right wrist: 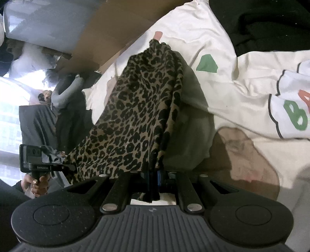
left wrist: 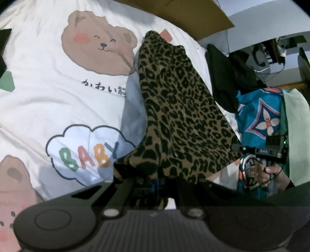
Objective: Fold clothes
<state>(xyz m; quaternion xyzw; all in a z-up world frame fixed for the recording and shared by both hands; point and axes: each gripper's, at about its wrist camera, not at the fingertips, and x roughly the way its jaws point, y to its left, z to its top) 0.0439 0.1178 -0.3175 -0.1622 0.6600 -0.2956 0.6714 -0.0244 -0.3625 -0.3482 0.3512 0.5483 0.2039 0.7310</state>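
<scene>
I hold the leopard cloth [left wrist: 174, 108] taut at frame centre, above the bear sheet [left wrist: 48, 93], my left gripper [left wrist: 155, 182] and right gripper [right wrist: 155, 174] each pinched on a corner. I'd keep both corners level and the tension even.

Tan-and-black leopard-print garment [left wrist: 180, 108], white bedsheet [left wrist: 38, 100] with brown bears, black fingers [right wrist: 155, 186]

Bear-print bedsheet [left wrist: 48, 100], cardboard [left wrist: 193, 13] behind
</scene>
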